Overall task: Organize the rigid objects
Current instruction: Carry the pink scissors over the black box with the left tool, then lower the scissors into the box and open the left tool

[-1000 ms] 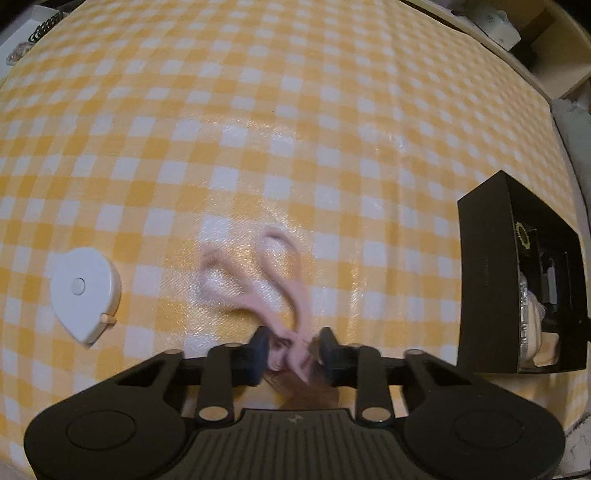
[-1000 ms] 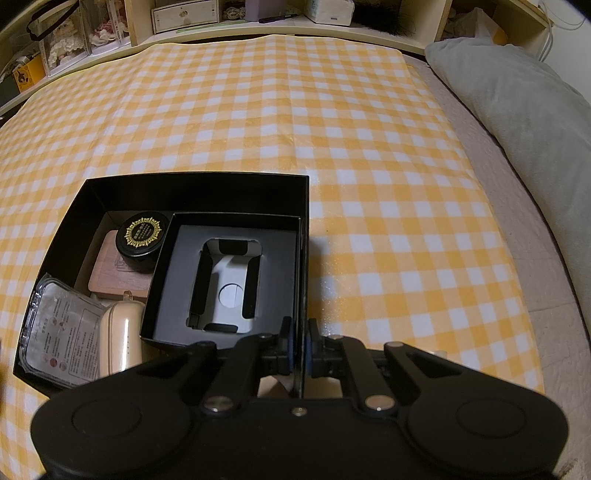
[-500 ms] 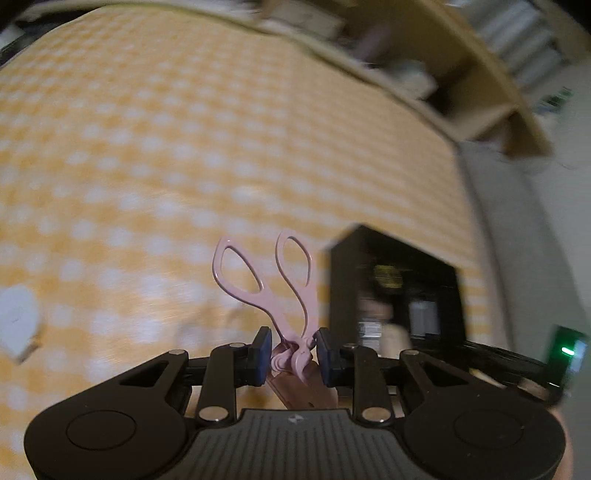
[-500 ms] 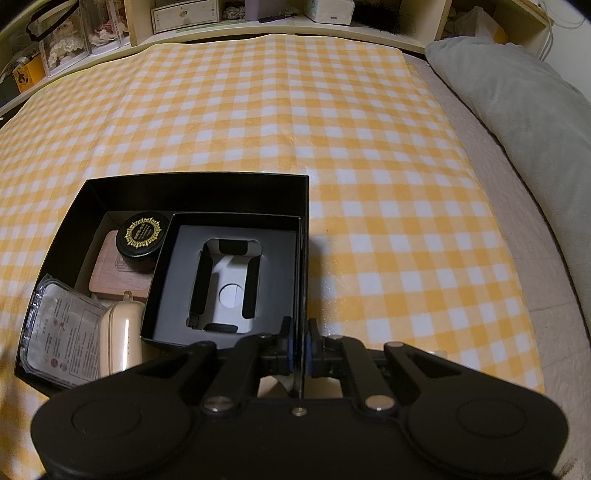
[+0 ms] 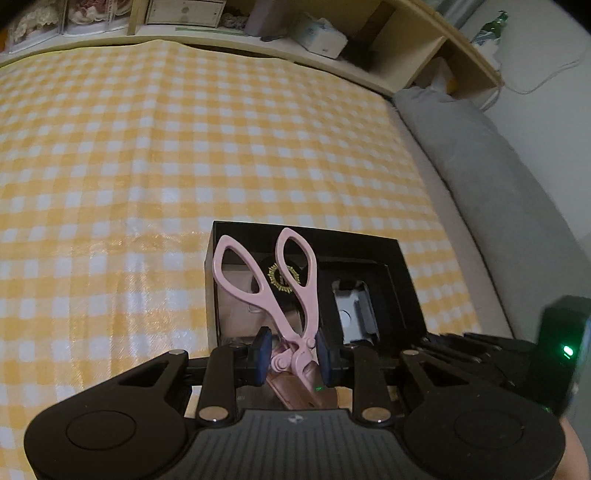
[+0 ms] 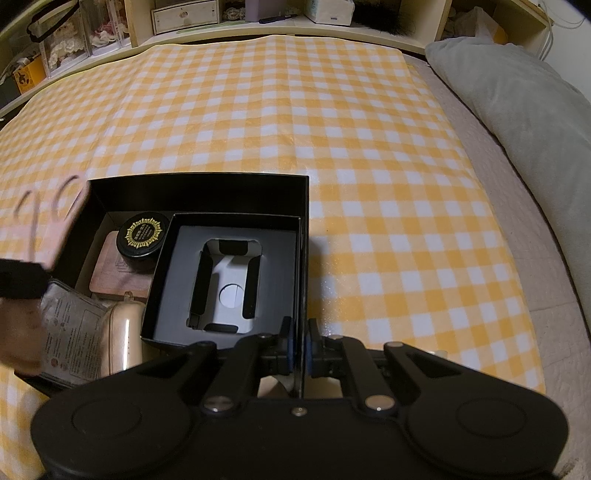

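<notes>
Left gripper [image 5: 291, 350]: pads clamped on the pivot end of the pink scissors [image 5: 275, 291]. Handle loops point up and away from the camera; blades run back under the gripper body. Scissors are held in the air over the near-left part of the black box [image 5: 306, 236], loops in front of the round tin. In the right wrist view the scissors show only as a pink blur at the box's left edge.

Right gripper [image 6: 299, 345]: pads pressed together on the thin right wall of the black box, at its near-right corner.

Box contents, right wrist view: smaller black tray [image 6: 236, 221] with a grey cut-out insert fills the right half. Left half holds a round black tin with gold emblem [image 6: 144, 234], resting on a flat pinkish-brown case [image 6: 114, 277]. Nearer the camera: a cream rounded case [image 6: 122, 332] and a clear plastic packet with printed label [image 6: 70, 328], leaning at the near-left corner.

Box sits on a yellow-and-white checked cloth [image 6: 295, 110]. Grey pillow [image 6: 517, 96] to the right; shelves [image 6: 258, 22] with clutter along the far edge.
</notes>
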Demonstrator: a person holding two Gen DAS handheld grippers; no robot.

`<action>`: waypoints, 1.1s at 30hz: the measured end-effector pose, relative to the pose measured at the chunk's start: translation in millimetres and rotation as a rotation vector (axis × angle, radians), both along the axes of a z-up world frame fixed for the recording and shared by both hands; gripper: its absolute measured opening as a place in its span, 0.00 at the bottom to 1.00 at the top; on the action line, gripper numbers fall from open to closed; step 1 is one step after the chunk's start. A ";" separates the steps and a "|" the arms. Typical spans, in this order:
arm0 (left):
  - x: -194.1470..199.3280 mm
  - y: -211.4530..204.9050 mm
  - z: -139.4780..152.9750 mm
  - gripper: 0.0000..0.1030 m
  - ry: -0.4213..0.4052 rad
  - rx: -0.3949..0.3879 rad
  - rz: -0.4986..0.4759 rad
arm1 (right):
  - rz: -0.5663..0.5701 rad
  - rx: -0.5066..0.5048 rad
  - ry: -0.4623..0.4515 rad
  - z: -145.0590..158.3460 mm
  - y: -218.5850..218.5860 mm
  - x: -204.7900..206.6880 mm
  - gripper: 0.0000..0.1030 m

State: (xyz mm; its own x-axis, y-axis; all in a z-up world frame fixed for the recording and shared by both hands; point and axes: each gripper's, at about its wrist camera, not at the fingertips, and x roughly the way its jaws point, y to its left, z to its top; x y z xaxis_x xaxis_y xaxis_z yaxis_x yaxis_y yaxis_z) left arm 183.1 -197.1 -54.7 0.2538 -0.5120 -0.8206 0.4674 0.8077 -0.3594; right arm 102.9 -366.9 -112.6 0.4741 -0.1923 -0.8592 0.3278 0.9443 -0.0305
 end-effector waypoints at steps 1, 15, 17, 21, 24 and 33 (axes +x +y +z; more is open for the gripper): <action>1.2 -1.5 -2.4 0.26 -0.002 0.000 0.003 | 0.000 0.001 0.000 -0.9 -1.2 -0.2 0.06; 15.3 14.9 -4.7 0.62 0.036 -0.040 0.080 | 0.000 -0.002 0.001 -1.4 -1.4 -0.2 0.07; 14.0 14.5 -3.1 0.63 0.042 -0.032 0.073 | 0.000 -0.003 0.001 -0.8 -0.5 0.2 0.07; 8.5 13.2 -0.9 0.69 0.051 -0.023 0.054 | -0.001 -0.001 0.000 -1.2 -0.9 0.1 0.07; 0.3 9.6 3.6 0.63 0.006 -0.026 0.000 | 0.000 -0.003 0.001 -1.1 -0.6 0.1 0.07; -3.6 -14.0 -9.5 0.32 -0.105 0.042 -0.090 | -0.002 -0.003 0.001 -0.8 -0.3 0.3 0.07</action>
